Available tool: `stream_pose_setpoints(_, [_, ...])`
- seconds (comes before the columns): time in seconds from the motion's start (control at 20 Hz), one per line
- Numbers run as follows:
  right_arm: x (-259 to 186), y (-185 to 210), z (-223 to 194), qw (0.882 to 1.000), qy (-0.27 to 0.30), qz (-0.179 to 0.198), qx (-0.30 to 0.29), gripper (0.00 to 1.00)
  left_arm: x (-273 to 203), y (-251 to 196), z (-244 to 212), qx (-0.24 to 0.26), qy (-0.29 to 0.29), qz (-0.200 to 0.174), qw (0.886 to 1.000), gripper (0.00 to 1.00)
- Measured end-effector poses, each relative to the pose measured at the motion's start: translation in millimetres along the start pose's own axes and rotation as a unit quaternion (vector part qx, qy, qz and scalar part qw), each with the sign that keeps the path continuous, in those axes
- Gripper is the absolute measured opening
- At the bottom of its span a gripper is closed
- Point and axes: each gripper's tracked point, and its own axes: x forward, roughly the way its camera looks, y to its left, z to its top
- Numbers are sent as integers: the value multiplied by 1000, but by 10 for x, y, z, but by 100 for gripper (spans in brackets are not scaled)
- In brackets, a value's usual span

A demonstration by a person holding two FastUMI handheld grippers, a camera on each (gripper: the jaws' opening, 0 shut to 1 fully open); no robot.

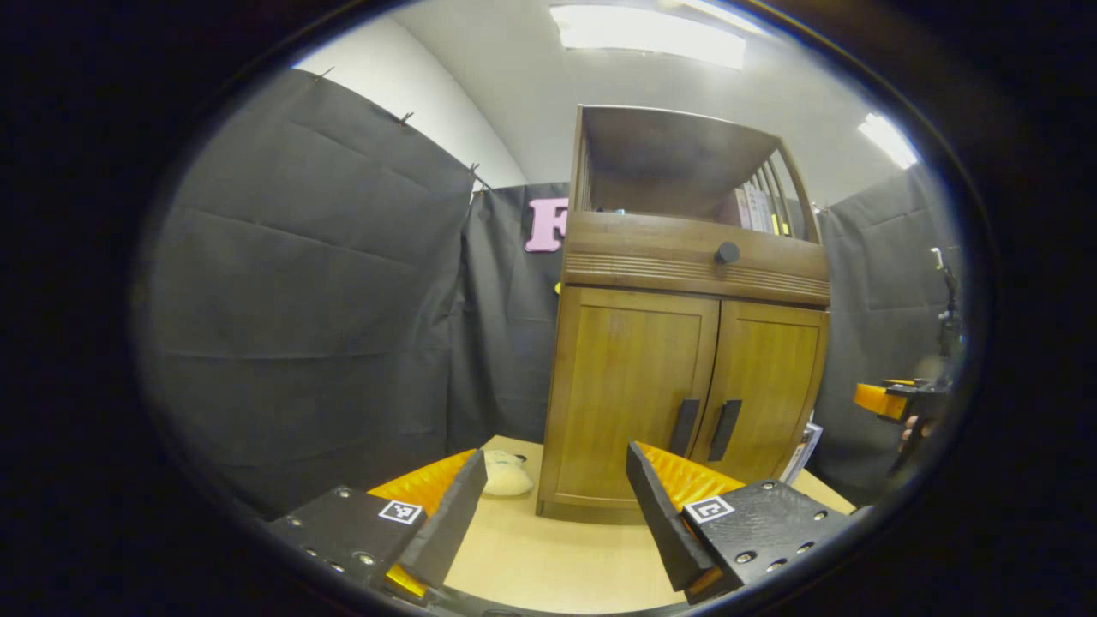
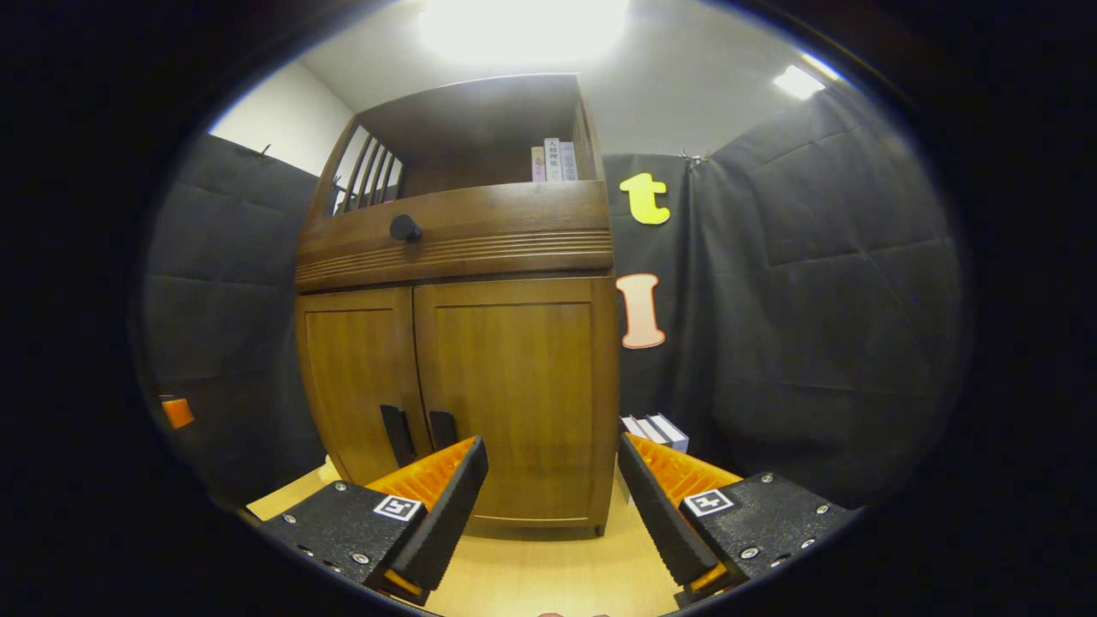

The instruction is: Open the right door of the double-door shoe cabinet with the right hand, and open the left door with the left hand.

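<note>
Shoe cabinet [image 1: 686,343] — brown wood, both doors shut, dark handles [image 1: 705,427] side by side.

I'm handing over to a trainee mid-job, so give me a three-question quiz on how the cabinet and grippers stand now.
1. True or false: both doors of the shoe cabinet are shut.
2. The right gripper is: A) open, short of the cabinet; B) shut on a handle; C) inside the cabinet.
3. What pale thing lies on the table left of the cabinet in the left gripper view?

Key
1. True: the left door and right door sit flush.
2. A.
3. A soft cream object, beyond the left gripper; its kind is unclear.
</note>
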Motion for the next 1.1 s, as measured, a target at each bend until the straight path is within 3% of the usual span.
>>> stream_pose_setpoints(0.1, [120, 167, -12, 1000, 5, 17, 3, 92, -30, 37, -85, -2, 8, 6, 1000, 94])
stream_pose_setpoints(0.2, [286, 327, -35, 999, 9, 31, 5, 95, -66, 99, -181, -5, 17, 12, 1000, 99])
stream_pose_setpoints(0.3, [415, 485, -93, 999, 13, 47, 3, 95, -92, 163, -269, -9, 25, 18, 999, 89])
stream_pose_setpoints(0.55, [801, 803, -203, 998, 14, 67, -2, 95, -227, 285, -478, -7, 46, 38, 998, 96])
stream_pose_setpoints(0.85, [1308, 1057, -399, 997, 31, 68, 8, 95, -205, 364, -605, -12, 65, 58, 996, 99])
stream_pose_setpoints(1.0, [1569, 1102, -485, 997, 45, 63, 13, 95, -204, 375, -612, -13, 69, 67, 995, 89])
stream_pose_setpoints(1.1, [1721, 1139, -553, 996, 55, 61, 17, 95, -201, 399, -631, -13, 73, 75, 994, 94])
